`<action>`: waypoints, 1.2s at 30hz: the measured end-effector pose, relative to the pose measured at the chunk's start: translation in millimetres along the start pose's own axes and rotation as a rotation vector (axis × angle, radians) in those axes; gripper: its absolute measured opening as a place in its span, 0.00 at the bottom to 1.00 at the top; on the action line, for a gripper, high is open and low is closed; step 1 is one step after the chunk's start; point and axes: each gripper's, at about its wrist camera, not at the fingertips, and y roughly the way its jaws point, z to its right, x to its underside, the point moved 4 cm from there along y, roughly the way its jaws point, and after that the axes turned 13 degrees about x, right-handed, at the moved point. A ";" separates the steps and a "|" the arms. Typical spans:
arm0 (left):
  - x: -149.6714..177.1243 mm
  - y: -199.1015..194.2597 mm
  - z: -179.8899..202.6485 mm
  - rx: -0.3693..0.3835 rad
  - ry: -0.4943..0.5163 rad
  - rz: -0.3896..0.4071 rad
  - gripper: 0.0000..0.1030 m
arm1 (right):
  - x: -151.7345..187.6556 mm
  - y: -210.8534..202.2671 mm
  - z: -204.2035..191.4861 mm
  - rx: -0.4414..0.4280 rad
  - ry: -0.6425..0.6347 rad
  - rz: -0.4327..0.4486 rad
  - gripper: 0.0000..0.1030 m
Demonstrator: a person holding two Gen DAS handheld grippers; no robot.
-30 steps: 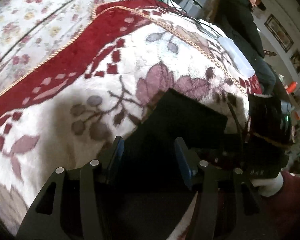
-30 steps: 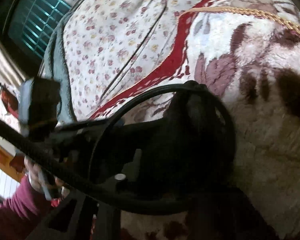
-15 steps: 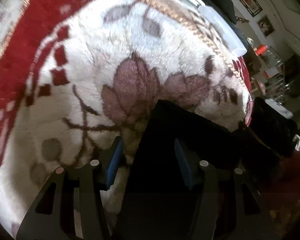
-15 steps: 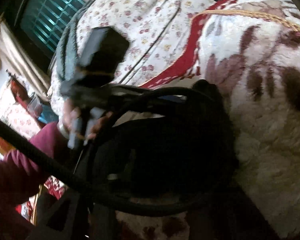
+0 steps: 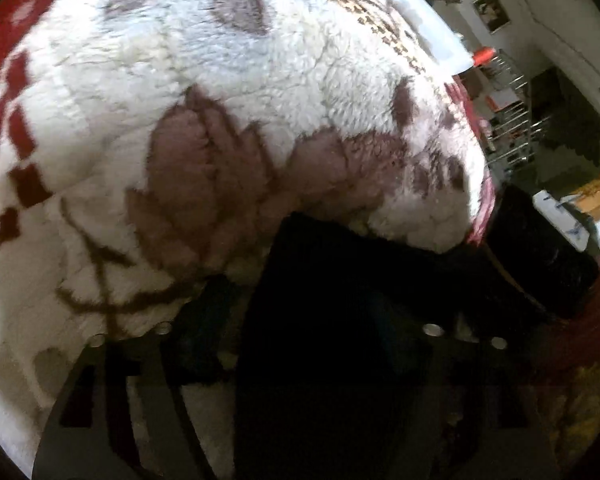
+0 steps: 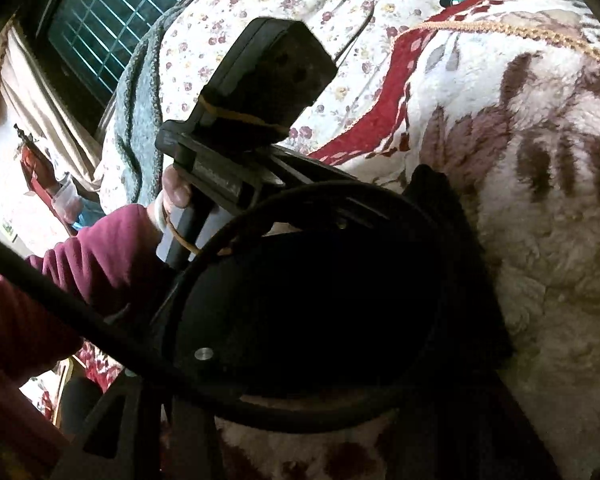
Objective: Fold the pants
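Left wrist view: the left tool (image 5: 296, 312) has its fingers (image 5: 204, 320) spread wide, having just been opening, with the black pants (image 5: 332, 340) lying loose between them on the fleece blanket (image 5: 228, 92) covering the bed. A clear plastic container (image 5: 416, 12) rests at the blanket's far edge; its contents cannot be made out. In the right wrist view, the right tool's own fingertips are lost behind dark fabric and a looping black cable (image 6: 300, 408); its jaws have just been opening, though whether they press the pants (image 6: 320, 312) cannot be told. A hand (image 6: 172, 196) in a maroon sleeve (image 6: 100, 252) holds the left tool (image 6: 324, 192) there.
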 end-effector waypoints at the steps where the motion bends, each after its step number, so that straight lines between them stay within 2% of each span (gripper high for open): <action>1: -1.5 1.8 0.1 0.021 -0.002 -0.002 0.79 | 0.0 1.1 -0.2 -0.006 0.001 -0.003 0.45; 2: -2.9 2.4 -0.7 0.022 -0.007 0.002 0.79 | 0.1 1.5 0.3 -0.014 0.003 0.001 0.42; 3: -4.1 3.4 -0.7 0.018 -0.012 0.011 0.79 | 0.3 2.3 1.2 -0.008 0.006 0.001 0.32; 5: -8.7 6.8 0.7 -0.027 0.000 0.033 0.77 | 0.4 7.4 3.1 0.024 0.004 -0.012 0.21; 7: -6.0 9.5 6.8 -0.106 0.039 0.040 0.62 | -0.4 9.8 1.8 0.024 0.009 -0.017 0.19; 8: -5.4 10.0 11.3 -0.117 0.058 0.047 0.59 | -0.9 9.9 2.6 0.018 0.018 -0.018 0.18; 9: -4.4 8.6 16.0 -0.115 0.073 0.063 0.43 | -1.0 9.2 3.4 0.008 0.025 -0.017 0.17; 10: -4.5 6.8 21.3 -0.100 0.080 0.077 0.36 | -2.6 7.6 3.9 -0.012 0.040 -0.011 0.16; 12: -2.7 2.9 27.5 -0.130 0.100 0.098 0.32 | -4.8 4.9 3.0 -0.031 0.049 -0.002 0.14; 16: -6.6 -20.1 43.0 -0.172 0.096 0.207 0.16 | -13.8 -9.7 -10.8 -0.045 -0.005 0.054 0.13; 20: -0.7 -63.1 72.1 -0.221 0.120 0.313 0.16 | -22.4 -21.8 -46.6 -0.057 -0.114 0.107 0.12; 25: 13.4 -87.4 100.2 -0.285 0.106 0.411 0.16 | -26.5 -27.1 -80.8 -0.071 -0.204 0.145 0.12; 26: 33.7 -100.1 106.0 -0.294 0.105 0.427 0.16 | -26.9 -27.3 -91.4 -0.071 -0.235 0.151 0.12; 30: 68.2 -128.8 118.6 -0.341 0.078 0.500 0.16 | -35.1 -28.0 -129.6 -0.109 -0.312 0.142 0.12; 36: 149.1 -170.7 125.4 -0.434 -0.044 0.611 0.16 | -38.6 -12.1 -193.6 -0.189 -0.418 0.095 0.12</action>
